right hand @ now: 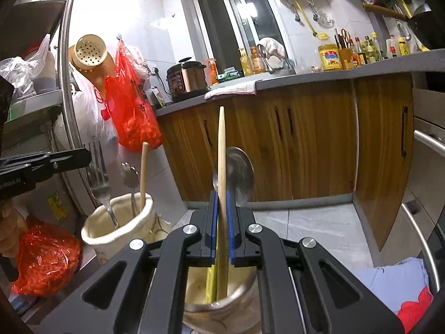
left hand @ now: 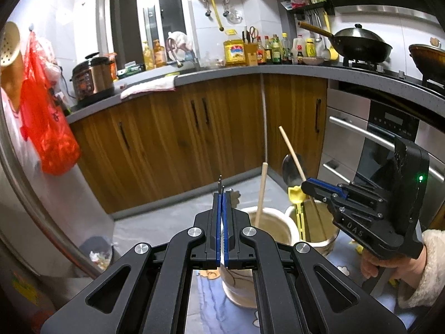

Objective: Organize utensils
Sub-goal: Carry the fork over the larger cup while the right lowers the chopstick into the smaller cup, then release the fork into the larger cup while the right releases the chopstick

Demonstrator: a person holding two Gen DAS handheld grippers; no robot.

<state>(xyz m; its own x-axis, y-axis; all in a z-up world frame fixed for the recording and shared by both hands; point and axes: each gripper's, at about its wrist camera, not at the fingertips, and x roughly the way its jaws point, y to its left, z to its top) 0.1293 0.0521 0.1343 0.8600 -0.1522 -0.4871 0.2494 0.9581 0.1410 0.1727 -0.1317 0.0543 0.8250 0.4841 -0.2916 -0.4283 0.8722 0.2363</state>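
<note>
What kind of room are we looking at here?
A lived-in home kitchen, by the look of it. A wok sits on the stove, an electric pressure cooker stands on the grey countertop, and bottles of cooking oil and sauces line the tiled wall.

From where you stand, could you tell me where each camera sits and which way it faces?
Left wrist: on the left gripper, looking forward and down over the white cup toward the cabinets; it is shut on a fork; the right gripper and hand show at right.
Right wrist: on the right gripper, looking over the other cup toward the cabinets; it clamps a chopstick; the left gripper shows at left.
Shared: both cups, both grippers, cooker.
</note>
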